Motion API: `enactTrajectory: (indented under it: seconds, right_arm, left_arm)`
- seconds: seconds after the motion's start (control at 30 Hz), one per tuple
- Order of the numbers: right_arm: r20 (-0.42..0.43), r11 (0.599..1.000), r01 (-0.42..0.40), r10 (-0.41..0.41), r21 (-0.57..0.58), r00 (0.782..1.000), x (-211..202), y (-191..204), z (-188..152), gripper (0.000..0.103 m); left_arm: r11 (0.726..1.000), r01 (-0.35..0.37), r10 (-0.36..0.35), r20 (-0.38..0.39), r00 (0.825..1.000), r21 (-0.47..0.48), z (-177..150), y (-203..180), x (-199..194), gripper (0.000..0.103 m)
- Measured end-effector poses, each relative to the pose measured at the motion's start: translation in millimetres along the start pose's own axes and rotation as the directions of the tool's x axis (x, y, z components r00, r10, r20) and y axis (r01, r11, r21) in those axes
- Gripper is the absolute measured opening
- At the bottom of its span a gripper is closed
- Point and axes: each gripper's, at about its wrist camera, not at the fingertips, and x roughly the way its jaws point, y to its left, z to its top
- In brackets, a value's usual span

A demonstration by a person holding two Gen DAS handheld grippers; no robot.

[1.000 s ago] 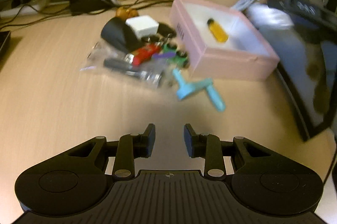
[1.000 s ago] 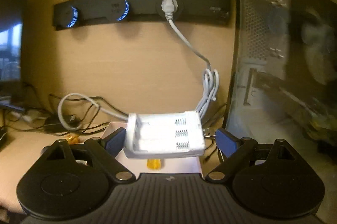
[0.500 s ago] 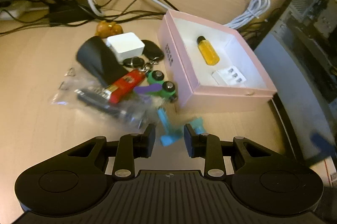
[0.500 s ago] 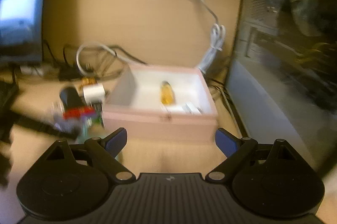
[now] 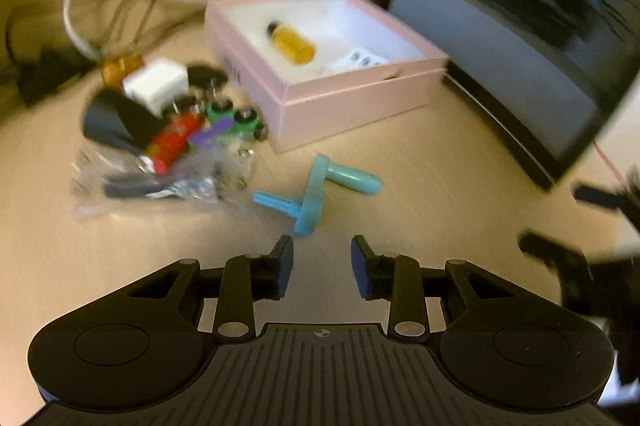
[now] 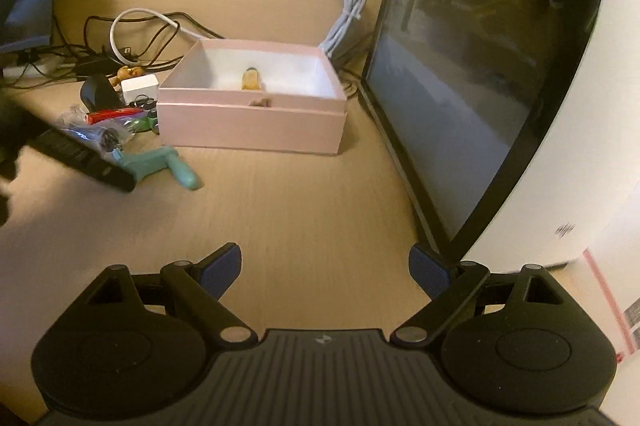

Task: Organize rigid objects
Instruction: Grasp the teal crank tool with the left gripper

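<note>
A pink open box (image 5: 356, 97) (image 6: 252, 123) stands on the wooden desk. It holds a small amber bottle (image 5: 291, 43) (image 6: 251, 81) and a white battery holder (image 5: 358, 61). A teal crank-shaped handle (image 5: 320, 187) (image 6: 160, 161) lies in front of the box. Left of the box is a pile: white cube charger (image 5: 156, 85) (image 6: 139, 85), black mouse-like piece (image 5: 116, 119), red tube (image 5: 174, 137), green toy car (image 5: 236, 119), a clear plastic bag of parts (image 5: 156, 181). My left gripper (image 5: 322, 264) is open and empty, just short of the teal handle. My right gripper (image 6: 325, 270) is wide open and empty, well back from the box.
A glass-sided computer case (image 6: 480, 65) (image 5: 512, 37) stands right of the box. Cables (image 6: 140, 25) and a white cord bundle (image 6: 352, 9) lie behind the pile and box. The left gripper's body (image 6: 80, 155) crosses the right wrist view at left.
The right gripper let go of the white battery holder, which now lies in the box, and drew back and down. The left gripper swung around near the teal handle, still open.
</note>
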Motion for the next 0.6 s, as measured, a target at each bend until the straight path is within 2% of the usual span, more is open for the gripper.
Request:
enactTrajectory:
  seconds: [0.07,0.17,0.3,0.47,0.6]
  right_arm:
    - [-0.016,1.0,-0.004,0.005,0.015,1.0,5,1,-1,0.092]
    - [-0.031,0.999,-0.006,0.008,0.038,0.999,14,3,2,0.092]
    - [-0.026,0.999,-0.017,0.017,0.032,1.0,20,6,6,0.092]
    - [-0.018,0.999,-0.042,0.042,0.023,0.999,18,6,2,0.092]
    - [-0.029,0.999,-0.044,0.044,0.013,0.999,14,2,-7,0.092]
  left_arm:
    - [0.999,-0.014,0.012,0.03,0.999,0.048,-3,-5,-12,0.035]
    - [0.997,-0.009,0.004,0.059,0.998,0.072,6,-14,-14,0.035]
    - [0.989,-0.099,0.089,0.087,0.992,0.107,27,-27,8,0.035]
    - [0.973,-0.147,0.145,0.019,0.989,0.177,45,-29,44,0.035]
    - [0.975,-0.113,0.127,-0.063,0.99,0.19,45,-26,67,0.035]
